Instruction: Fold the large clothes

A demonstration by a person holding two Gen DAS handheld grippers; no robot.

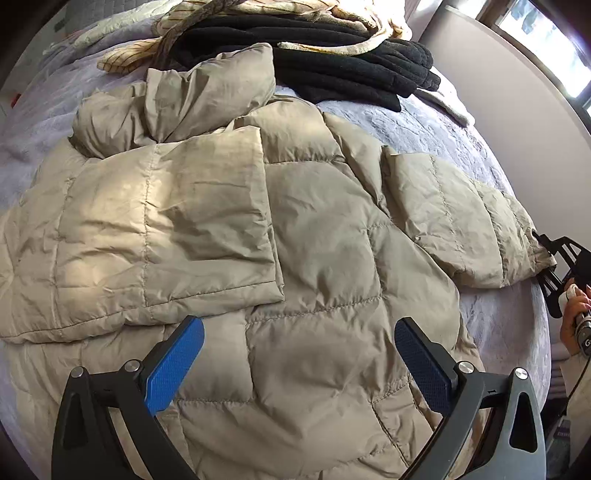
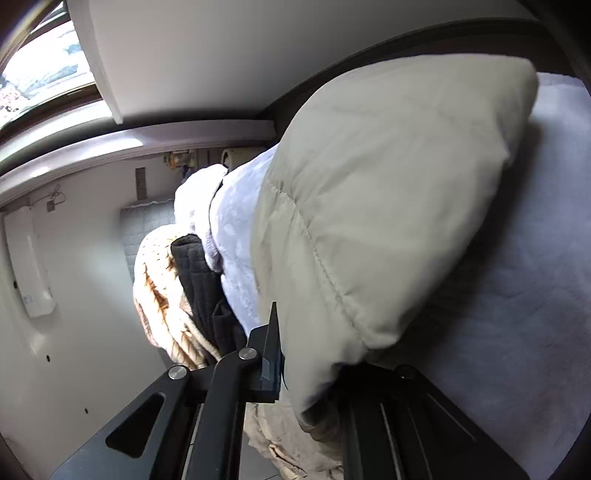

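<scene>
A beige puffer jacket (image 1: 314,236) lies spread flat on a bed with a lavender cover (image 1: 424,129). Its left sleeve (image 1: 177,221) is folded across the body. Its right sleeve (image 1: 461,221) stretches out to the right. My left gripper (image 1: 299,347) hovers open and empty above the jacket's lower part, blue pads apart. My right gripper (image 1: 550,258) is at the right sleeve's cuff and shut on it. In the right wrist view the gripper (image 2: 306,365) clamps the cuff of the sleeve (image 2: 388,206), which fills the view; one finger (image 2: 271,354) shows and the other is hidden by fabric.
A pile of black fleece (image 1: 351,62) and a cream patterned blanket (image 1: 229,14) lies at the head of the bed, past the jacket's collar. The wall (image 1: 517,110) and a window (image 1: 554,37) run along the right side of the bed.
</scene>
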